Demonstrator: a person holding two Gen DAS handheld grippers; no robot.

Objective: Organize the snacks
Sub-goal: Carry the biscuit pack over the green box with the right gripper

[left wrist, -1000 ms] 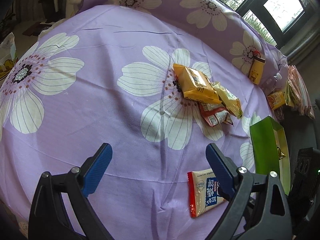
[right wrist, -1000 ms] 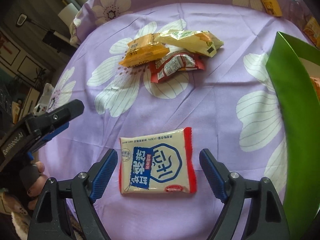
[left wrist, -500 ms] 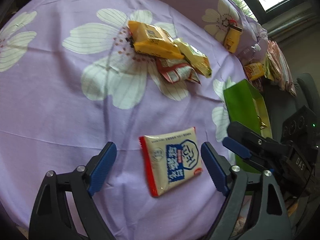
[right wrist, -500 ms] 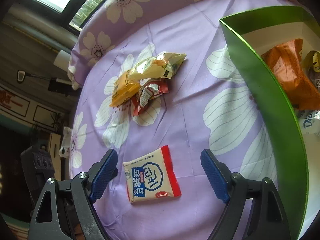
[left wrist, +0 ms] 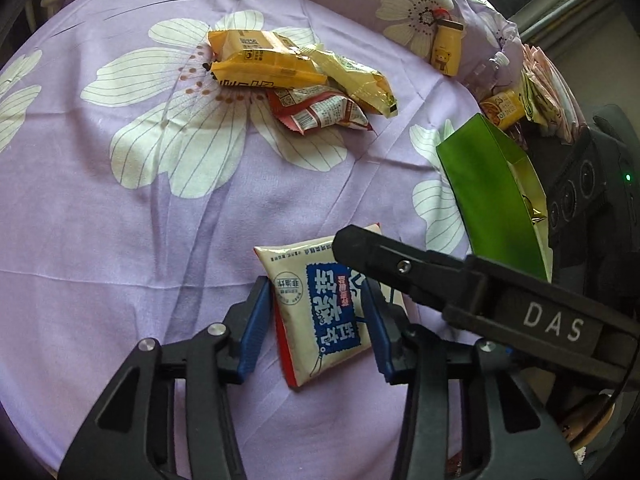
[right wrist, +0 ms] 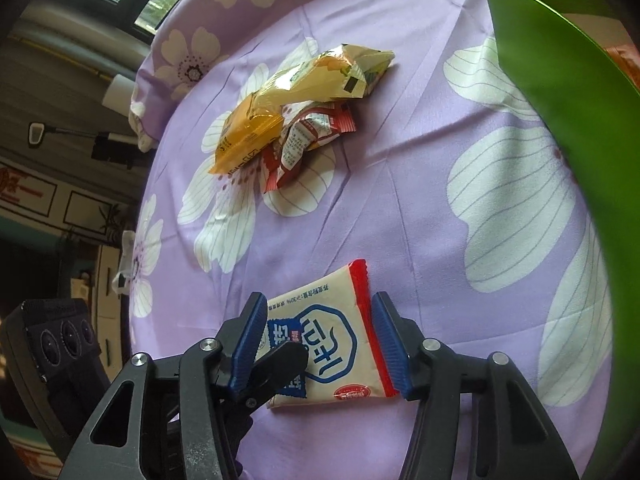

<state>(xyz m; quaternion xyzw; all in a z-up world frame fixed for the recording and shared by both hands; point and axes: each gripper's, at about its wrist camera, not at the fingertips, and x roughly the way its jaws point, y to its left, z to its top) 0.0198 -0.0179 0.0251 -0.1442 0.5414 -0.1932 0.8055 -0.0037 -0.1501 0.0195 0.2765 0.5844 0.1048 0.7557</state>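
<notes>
Both grippers converge on one flat cream packet [left wrist: 320,312] lying on the purple sheet [left wrist: 120,240], lower centre of each view. The left gripper [left wrist: 318,320] straddles it, jaws closing; the left blue pad [left wrist: 252,332] sits just beside the packet's red edge, the right pad touching or overlapping the far side (contact cannot be confirmed). The right gripper [right wrist: 320,344] also straddles the packet [right wrist: 332,344], jaws closing, both pads at or very near its edges; grip not confirmed. One black finger of each tool crosses the other's view, lying over the packet, so working room there is tight.

Open room: bare sheet to the left and above the packet in the left view, lightly creased. To the right, the green box [left wrist: 492,208] stands near, its wall a hard edge; the sheet's edge runs past it at far right.

Materials: sheet is soft cotton-like cloth with large white flower prints. Packet is glossy film, rectangular, red crimped ends, blue label. Box is smooth card, gold-lined inside.

Count: one pile [left wrist: 296,80] of three packets upper centre (orange, yellow, red-white), overlapping. One small yellow bottle [left wrist: 448,50] upper right, with more items beyond it, indistinct.
</notes>
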